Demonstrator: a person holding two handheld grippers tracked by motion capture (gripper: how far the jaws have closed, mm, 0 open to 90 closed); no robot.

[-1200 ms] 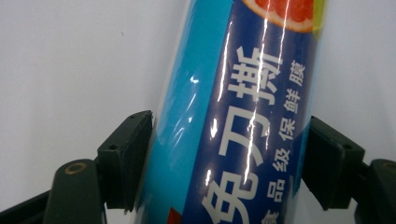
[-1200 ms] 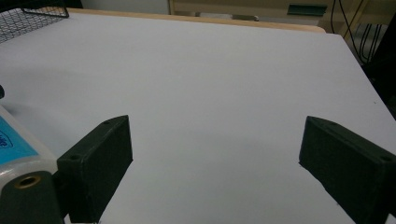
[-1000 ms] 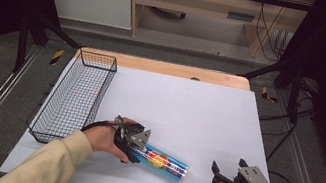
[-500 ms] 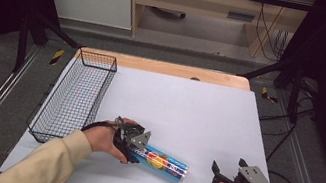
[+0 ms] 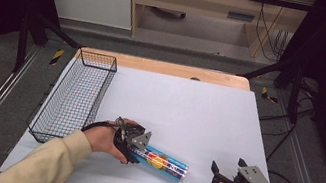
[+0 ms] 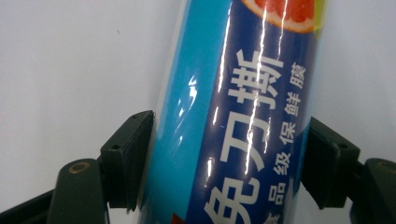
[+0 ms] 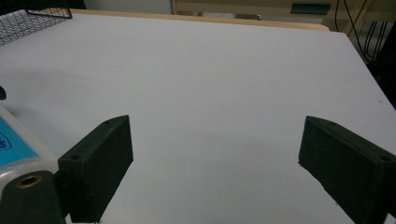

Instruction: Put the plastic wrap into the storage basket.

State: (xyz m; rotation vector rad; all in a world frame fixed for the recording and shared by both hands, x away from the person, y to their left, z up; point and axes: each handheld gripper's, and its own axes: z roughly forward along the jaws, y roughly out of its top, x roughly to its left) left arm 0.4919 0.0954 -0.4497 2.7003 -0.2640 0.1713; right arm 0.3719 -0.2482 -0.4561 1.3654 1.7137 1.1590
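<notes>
A blue cling-film roll (image 5: 163,163) with a grapefruit picture and white print lies on its side near the table's front edge. My left gripper (image 5: 133,146) is shut on the roll's left end. In the left gripper view, both black jaws press the sides of the roll (image 6: 243,116), with the left gripper (image 6: 229,156) straddling it. My right gripper (image 5: 227,165) is held at the front right, a little right of the roll's free end. Its jaws stand wide open in the right gripper view, with nothing in the right gripper (image 7: 215,158). The roll's end (image 7: 14,140) shows at that view's lower left.
A black wire basket (image 5: 74,96) stands along the table's left side, and its corner (image 7: 28,18) shows far off. The white table top (image 5: 198,113) stretches bare behind both grippers. A wooden strip (image 5: 170,69) runs along the far edge.
</notes>
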